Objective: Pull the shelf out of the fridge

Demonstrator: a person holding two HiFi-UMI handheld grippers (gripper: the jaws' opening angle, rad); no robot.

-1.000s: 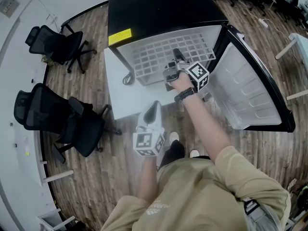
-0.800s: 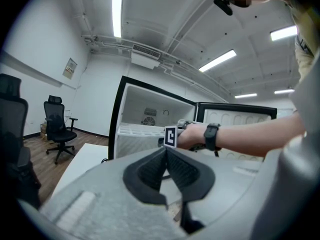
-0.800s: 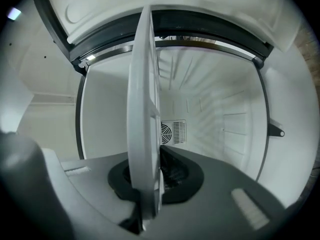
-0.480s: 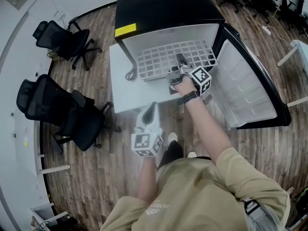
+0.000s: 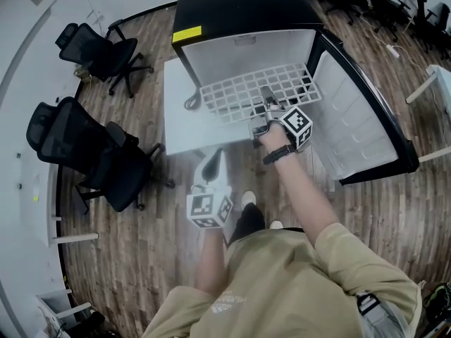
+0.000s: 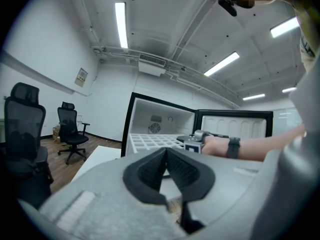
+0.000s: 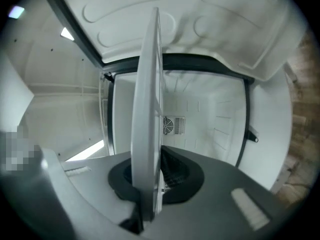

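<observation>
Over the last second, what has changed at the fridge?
The right gripper, clamped on the front edge of the shelf, drew back toward the person and slid the shelf further out of the fridge. The left gripper stayed shut and empty near the person's body. The fridge door stayed open.
</observation>
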